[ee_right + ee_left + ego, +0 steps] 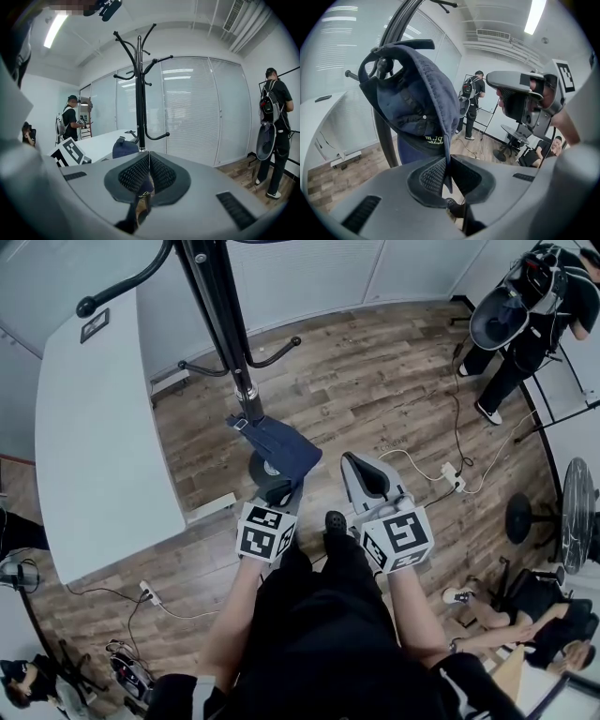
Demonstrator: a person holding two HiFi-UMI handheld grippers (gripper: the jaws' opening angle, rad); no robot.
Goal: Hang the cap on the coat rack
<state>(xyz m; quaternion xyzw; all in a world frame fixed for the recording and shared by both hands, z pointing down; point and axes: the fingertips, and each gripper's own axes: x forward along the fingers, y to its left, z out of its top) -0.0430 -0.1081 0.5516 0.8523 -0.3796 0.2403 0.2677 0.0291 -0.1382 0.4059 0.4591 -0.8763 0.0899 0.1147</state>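
A dark blue cap (pixel 277 448) hangs in front of me beside the black coat rack's pole (pixel 225 324). My left gripper (pixel 281 487) is shut on the edge of its brim. In the left gripper view the cap (pixel 415 103) stands up from the jaws (pixel 447 161) with its inside towards the camera, and a round hook knob (pixel 383 63) shows through its back opening. The right gripper (pixel 362 465) is to the right of the cap, shut, with nothing held. In the right gripper view its pads meet (pixel 149 159), and the cap (pixel 124 147) and rack (pixel 139 93) lie ahead to the left.
A long white table (pixel 103 446) lies left of the rack. The rack's lower hooks (pixel 277 354) curve out over the wooden floor. A power strip with cables (pixel 453 474) lies to the right. A person with a backpack (pixel 525 315) stands at the far right, near a fan (pixel 574 512).
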